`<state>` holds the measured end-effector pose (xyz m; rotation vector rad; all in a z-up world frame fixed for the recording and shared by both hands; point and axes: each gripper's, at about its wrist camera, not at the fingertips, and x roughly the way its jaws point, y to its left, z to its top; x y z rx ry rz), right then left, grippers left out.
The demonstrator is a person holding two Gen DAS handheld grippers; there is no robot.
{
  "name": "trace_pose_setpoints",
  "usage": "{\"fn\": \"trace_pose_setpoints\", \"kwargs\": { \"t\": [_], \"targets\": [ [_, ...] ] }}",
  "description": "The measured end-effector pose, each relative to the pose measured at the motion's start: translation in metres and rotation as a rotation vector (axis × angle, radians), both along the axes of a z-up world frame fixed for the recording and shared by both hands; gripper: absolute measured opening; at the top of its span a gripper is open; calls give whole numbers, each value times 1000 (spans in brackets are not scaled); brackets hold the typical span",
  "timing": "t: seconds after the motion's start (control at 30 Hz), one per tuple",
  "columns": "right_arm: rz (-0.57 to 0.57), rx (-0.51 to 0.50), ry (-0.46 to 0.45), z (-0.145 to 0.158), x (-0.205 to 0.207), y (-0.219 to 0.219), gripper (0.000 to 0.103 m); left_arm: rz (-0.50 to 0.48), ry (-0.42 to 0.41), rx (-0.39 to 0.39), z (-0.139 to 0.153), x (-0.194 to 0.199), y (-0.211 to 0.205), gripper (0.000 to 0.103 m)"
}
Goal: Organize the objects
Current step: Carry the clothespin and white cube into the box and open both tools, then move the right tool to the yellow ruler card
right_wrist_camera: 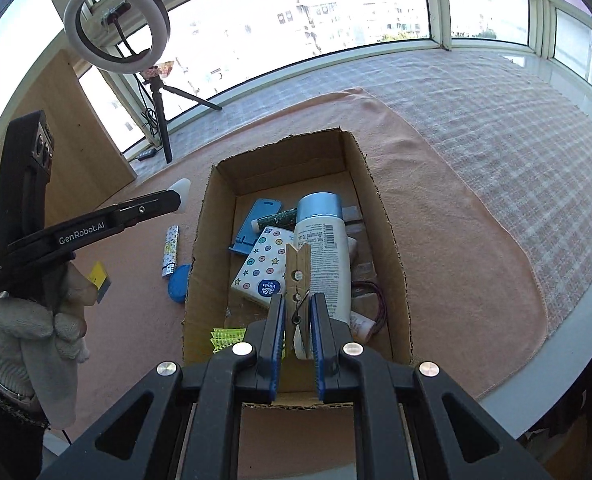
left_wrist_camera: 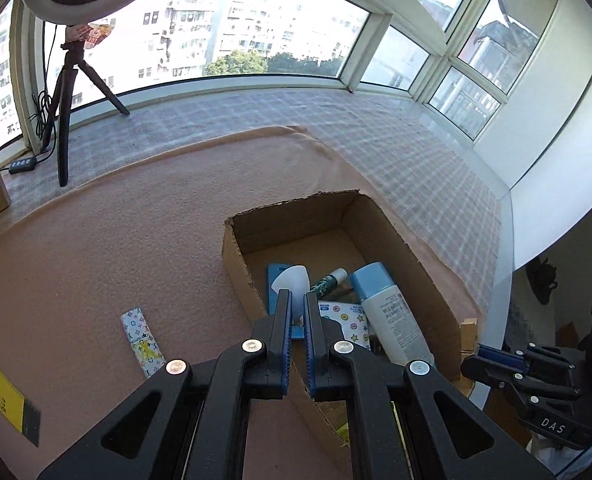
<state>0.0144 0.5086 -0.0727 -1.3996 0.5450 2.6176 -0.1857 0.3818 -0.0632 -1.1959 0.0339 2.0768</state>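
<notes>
Strong daylight pours in through the windows at the top of both views, and the panes are blown out almost to white (the buildings outside look washed and hazy). The pink cloth is evenly lit, with soft shadows. Fisheye bending curves the window frames, corners fall dark, and focus stays sharp.
</notes>
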Motion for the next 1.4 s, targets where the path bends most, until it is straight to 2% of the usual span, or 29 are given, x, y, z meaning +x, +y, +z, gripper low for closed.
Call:
{"fn": "trace_pose_setpoints", "kwargs": {
  "t": [0.13,0.17,0.2,0.27,0.33,0.5,0.77,1.1,1.4],
  "targets": [
    [0,-19,-8,-6,0,3,12,-28,6,-18,-3,4,17,6],
    [-4,-29,-6,-6,0,5,12,-42,4,-22,-3,6,20,9],
    [-4,-38,-6,-7,0,6,14,-55,-1,-29,-3,7,24,22],
    [8,-53,-20,-8,-1,5,38,-47,0,-35,-2,7,25,35],
    [26,-61,-17,-8,-1,2,50,-47,-4,-31,-1,6,23,36],
    [42,-40,-26,-7,-1,-9,51,-22,-1,-32,2,2,8,37],
    [30,-70,-13,-3,0,-16,51,34,7,-38,7,-10,-31,37],
    [30,-97,15,7,8,-32,51,136,-24,-95,-10,-38,-87,37],
    [56,-126,9,8,6,-52,51,189,-50,-112,-23,-41,-117,37]
  ]
}}
